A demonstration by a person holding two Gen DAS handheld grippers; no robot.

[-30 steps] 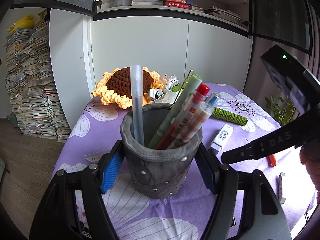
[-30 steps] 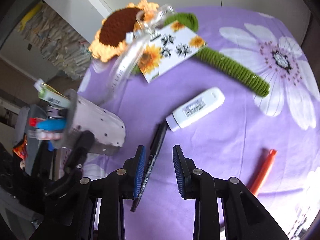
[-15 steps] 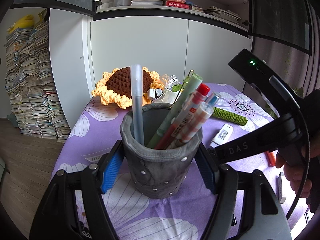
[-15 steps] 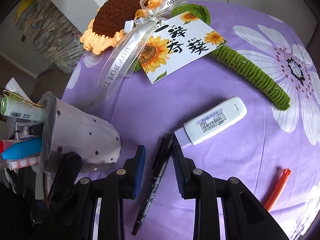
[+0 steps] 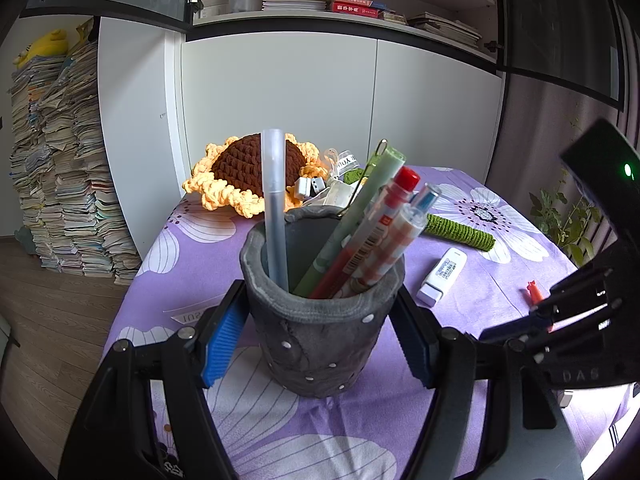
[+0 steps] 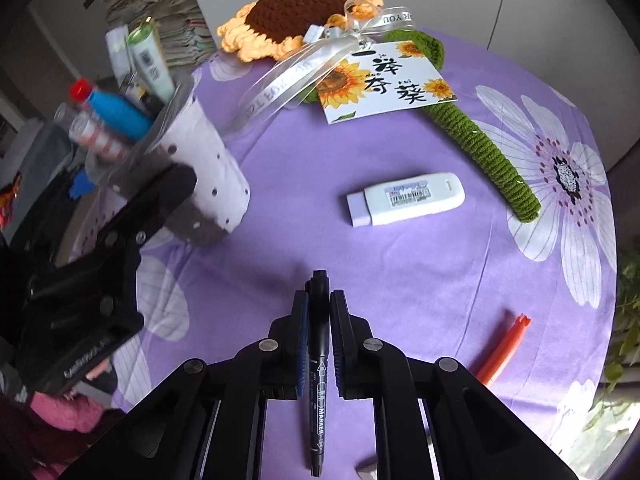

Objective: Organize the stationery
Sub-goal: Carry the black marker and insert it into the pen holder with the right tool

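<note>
Pickup is the step in hand: the right gripper (image 6: 319, 312) has its jaws clenched on the black marker (image 6: 318, 364), apparently just clear of the counter (image 6: 400, 272), though the fisheye leaves that uncertain. Around ten o'clock from it, the left gripper (image 5: 320, 332) braces the grey pen holder (image 5: 324, 336), jaws pressed to both its sides. Next, the marker needs tipping upright and dropping in among the pens (image 5: 360, 240).

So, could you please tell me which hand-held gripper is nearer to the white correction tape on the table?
Right. The right hand-held gripper, shut on the black marker, is in front of the correction tape; the left hand-held gripper brackets the pen holder, farther off.
</note>
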